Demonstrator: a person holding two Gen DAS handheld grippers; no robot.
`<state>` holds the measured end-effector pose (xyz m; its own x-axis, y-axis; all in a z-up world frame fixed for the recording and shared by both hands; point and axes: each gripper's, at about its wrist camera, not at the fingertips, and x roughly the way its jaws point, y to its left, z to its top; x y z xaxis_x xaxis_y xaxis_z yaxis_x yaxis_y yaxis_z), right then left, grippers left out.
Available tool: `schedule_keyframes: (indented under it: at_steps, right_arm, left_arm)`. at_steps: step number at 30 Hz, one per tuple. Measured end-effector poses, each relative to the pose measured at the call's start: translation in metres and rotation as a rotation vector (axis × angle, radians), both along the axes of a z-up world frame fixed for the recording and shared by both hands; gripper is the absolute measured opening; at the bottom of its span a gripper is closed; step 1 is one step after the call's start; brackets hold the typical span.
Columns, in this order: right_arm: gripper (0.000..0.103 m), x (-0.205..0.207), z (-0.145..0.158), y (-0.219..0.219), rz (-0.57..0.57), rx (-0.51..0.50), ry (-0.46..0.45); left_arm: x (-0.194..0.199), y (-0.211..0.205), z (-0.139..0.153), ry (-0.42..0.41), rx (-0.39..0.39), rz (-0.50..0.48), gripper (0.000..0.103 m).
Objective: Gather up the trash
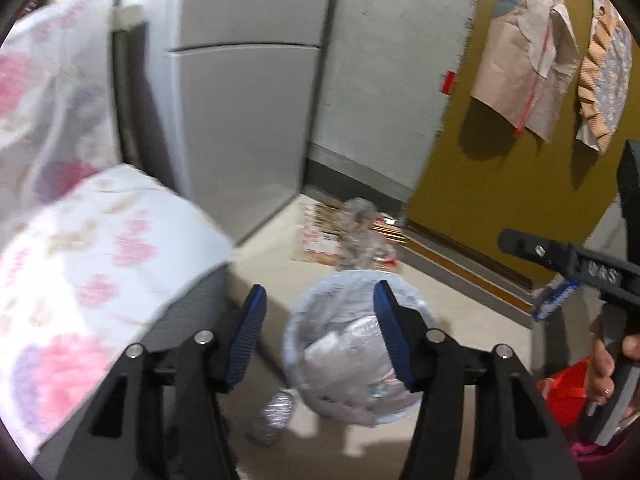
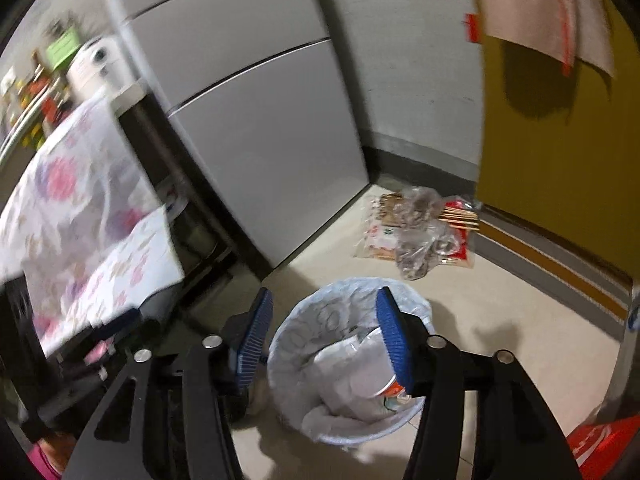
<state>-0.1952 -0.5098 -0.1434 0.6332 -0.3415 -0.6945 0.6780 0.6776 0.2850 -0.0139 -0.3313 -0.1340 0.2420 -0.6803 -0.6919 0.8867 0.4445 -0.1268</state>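
In the left wrist view, a floral cloth (image 1: 92, 264) draped over furniture filled the nine o'clock side, with a grey cabinet (image 1: 240, 120) behind it at eleven o'clock. The left hand-held gripper (image 1: 320, 336) pointed downward with its blue pads (image 1: 250, 336) apart and nothing between them. Framed between them on the floor (image 1: 460, 300), toward six o'clock, stood the lined trash bin (image 1: 348, 356), holding crumpled white wrappers. A silvery crumpled bottle (image 1: 276, 412) lay just beside the bin at its seven o'clock. At twelve o'clock, near the wall, sat a pile of plastic bags and flattened packaging (image 1: 352, 236). At three o'clock a person's hand (image 1: 608, 364) gripped the other tool's handle.

In the right wrist view, the right hand-held gripper (image 2: 324, 336) likewise stood apart and empty above the trash bin (image 2: 344, 368), whose white liner held paper and a wrapper with orange print. The bag pile (image 2: 420, 232) lay at one o'clock against the mustard-yellow wall (image 2: 540, 140).
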Motion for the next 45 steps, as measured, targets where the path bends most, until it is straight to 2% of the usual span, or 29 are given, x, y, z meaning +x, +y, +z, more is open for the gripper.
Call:
schedule_keyframes:
  at_steps: [4,6,8,10,12,15,17,24,33,45]
  right_arm:
    - [0.067,0.016,0.014,0.04,0.095,-0.086,0.098]
    - [0.067,0.019,0.022,0.061,0.123,-0.143,0.141]
    - [0.068,0.019,0.029,0.074,0.149,-0.151,0.155]
    - [0.079,0.016,0.043,0.091,0.18,-0.154,0.16]
    - [0.084,0.014,0.058,0.107,0.198,-0.193,0.152]
    - [0.089,0.007,0.088,0.131,0.226,-0.258,0.116]
    - [0.09,0.005,0.105,0.145,0.237,-0.276,0.126]
    - [0.092,0.002,0.132,0.177,0.335,-0.254,0.112]
    - [0.092,-0.003,0.153,0.203,0.414,-0.319,0.116]
    - [0.092,0.001,0.147,0.199,0.4,-0.319,0.142]
  left_arm:
    - [-0.003,0.027,0.018,-0.059,0.057,0.106,0.068]
    - [-0.007,0.036,0.027,-0.077,0.083,0.133,0.074]
    - [-0.013,0.05,0.039,-0.08,0.095,0.153,0.08]
    - [-0.017,0.062,0.051,-0.083,0.092,0.164,0.087]
    - [-0.025,0.078,0.066,-0.098,0.092,0.184,0.096]
    - [-0.035,0.095,0.085,-0.125,0.099,0.221,0.096]
    - [-0.042,0.105,0.096,-0.135,0.109,0.244,0.096]
    - [-0.059,0.145,0.118,-0.098,0.16,0.264,0.096]
    - [-0.053,0.188,0.13,-0.057,0.182,0.356,0.096]
    - [-0.054,0.19,0.131,-0.062,0.181,0.374,0.096]
